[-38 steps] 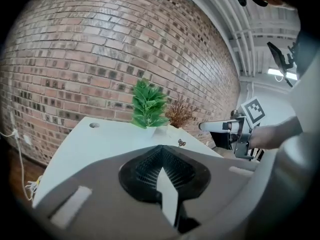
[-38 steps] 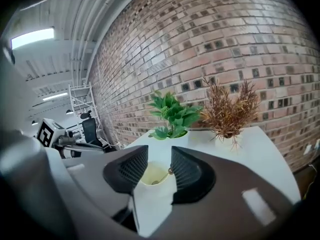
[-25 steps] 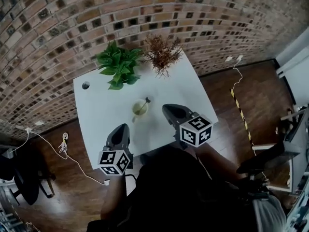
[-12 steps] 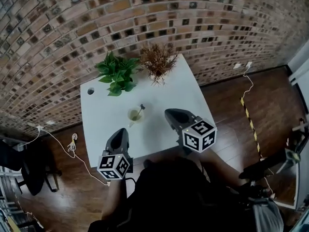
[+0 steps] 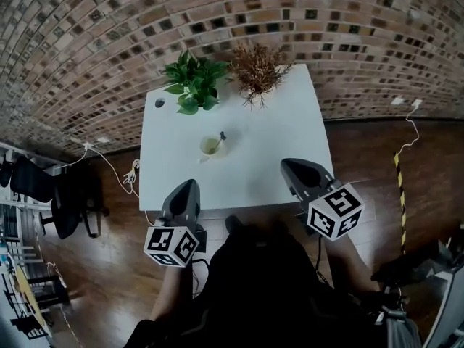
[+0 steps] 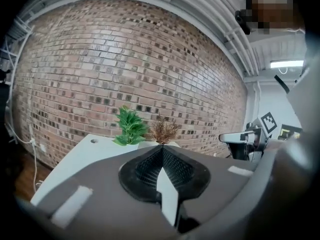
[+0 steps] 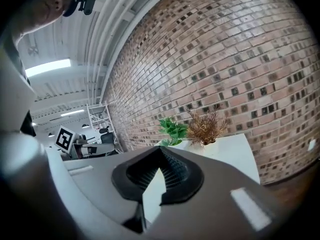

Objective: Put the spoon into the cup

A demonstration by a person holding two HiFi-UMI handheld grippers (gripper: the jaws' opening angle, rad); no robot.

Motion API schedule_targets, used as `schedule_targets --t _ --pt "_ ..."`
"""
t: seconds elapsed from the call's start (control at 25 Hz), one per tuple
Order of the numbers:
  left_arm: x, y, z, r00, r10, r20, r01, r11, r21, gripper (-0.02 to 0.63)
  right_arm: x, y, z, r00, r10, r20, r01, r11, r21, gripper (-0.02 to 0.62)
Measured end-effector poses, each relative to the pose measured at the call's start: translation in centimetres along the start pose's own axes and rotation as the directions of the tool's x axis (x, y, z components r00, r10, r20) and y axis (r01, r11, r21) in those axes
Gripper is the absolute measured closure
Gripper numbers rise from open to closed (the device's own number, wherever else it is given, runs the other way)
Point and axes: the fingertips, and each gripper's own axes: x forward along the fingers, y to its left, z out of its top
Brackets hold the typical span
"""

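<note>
Brick walling point(image 5: 87, 42) backs a white table point(image 5: 254, 165), where the cup point(image 5: 210, 147) stands near the middle with the spoon point(image 5: 220, 137) already in it, its handle leaning out toward the wall. The spoon's bowl is hidden inside the cup, and both are too small in the head view for finer detail. Behind the cup, a green potted plant point(image 5: 194, 84) and a dried brown plant point(image 5: 257, 71) sit at the far edge, with a small round hole point(image 5: 159, 103) in the tabletop beside them. Both grippers hang at the table's near edge, well apart from the cup. The left gripper point(image 5: 188, 185) and the right gripper point(image 5: 287, 164) each have their jaws pressed together with nothing between them, as their own views make plain. Neither gripper view shows the cup or spoon. Each shows the two plants, and the left gripper view catches the right gripper's marker cube point(image 6: 268, 123). Cables point(image 5: 109, 169) trail over the dark wood floor point(image 5: 377, 151).
</note>
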Motion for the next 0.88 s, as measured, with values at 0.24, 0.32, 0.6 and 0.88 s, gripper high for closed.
schedule_targets --t 0.24,0.32,0.6,0.88 --pt "-3.4 -0.6 1.1 0.998 0.031 0.046 -0.032 0.999 0.034 0.612 -1.5 2.1 0.2 1.0 0.019 0.02 -0.019 1.0 -0.015 0.589" --pt "-4.3 -0.9 1.0 0.998 0.008 0.059 -0.01 0.999 0.032 0.612 -2.0 3.6 0.6 0.999 0.025 0.031 -0.024 0.999 -0.045 0.589" --pt "-8.1 0.7 2.2 0.993 -0.056 0.104 0.053 0.998 0.029 0.612 -2.9 8.2 1.0 0.997 -0.027 0.066 0.029 0.999 -0.027 0.589" --pt "-9.4 1.8 1.2 0.992 -0.103 0.074 0.102 0.995 0.015 0.612 -3.9 10.7 1.2 0.993 -0.095 0.073 0.1 0.992 -0.071 0.589"
